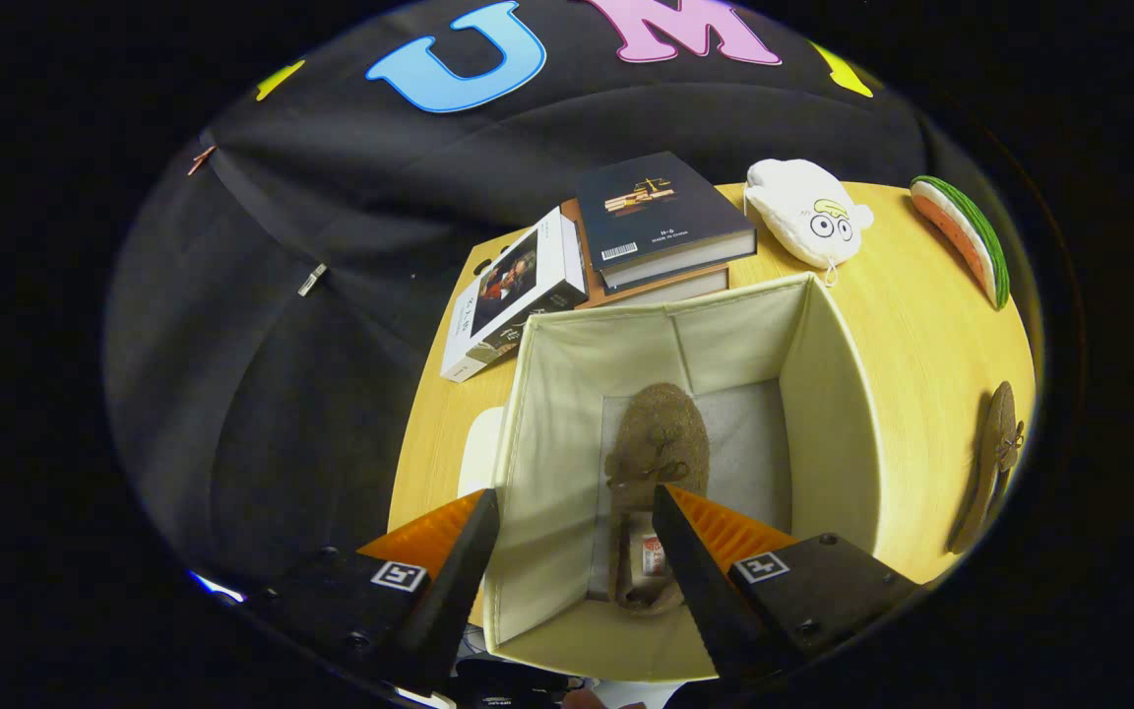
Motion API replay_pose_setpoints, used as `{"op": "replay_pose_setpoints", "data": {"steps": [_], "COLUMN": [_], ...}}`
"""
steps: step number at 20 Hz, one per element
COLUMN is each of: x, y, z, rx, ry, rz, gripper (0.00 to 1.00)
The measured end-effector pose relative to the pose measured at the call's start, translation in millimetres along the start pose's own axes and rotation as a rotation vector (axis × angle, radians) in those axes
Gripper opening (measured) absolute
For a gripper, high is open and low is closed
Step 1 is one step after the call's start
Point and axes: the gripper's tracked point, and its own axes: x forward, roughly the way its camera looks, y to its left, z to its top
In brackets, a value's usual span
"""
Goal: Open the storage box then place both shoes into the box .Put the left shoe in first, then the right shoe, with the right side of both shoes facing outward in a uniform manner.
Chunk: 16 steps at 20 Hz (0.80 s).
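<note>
A white-covered book (513,295) lies at the far left of the pale wooden worktop (931,325), beside a dark hardback book (661,212) stacked on another. Nearer, the cream fabric storage box (833,414) stands open, and one brown suede moccasin shoe (651,453) lies on its floor. The tool (575,522) hangs above the box with its orange-and-black fingers spread wide, holding nothing. Beyond the box rests a white plush pouch with cartoon eyes (808,212), then a watermelon-slice toy (966,236). The second brown moccasin shoe (990,463) lies on the worktop, right of the box.

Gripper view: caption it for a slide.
Open gripper above the storage box, one brown shoe inside, the other shoe on the table.
</note>
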Motion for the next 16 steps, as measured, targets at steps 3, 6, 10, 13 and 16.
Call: {"op": "replay_pose_setpoints", "data": {"steps": [3,6,10,13,16], "x": [-21.5,-49.2,-96.8,-133.4,-172.8], "y": [-5.5,-11.9,-31.2,-62.2,-106.6], "z": [14.7,34.5,72.4,96.0,112.7], "rx": [0.016,0.04,0.044,0.008,-0.057], "ry": [-0.042,-0.093,-0.216,-0.299,-0.369], "rz": [0.03,0.065,0.096,0.087,0.051], "gripper": [0.97,0.97,0.97,0.97,0.97]}}
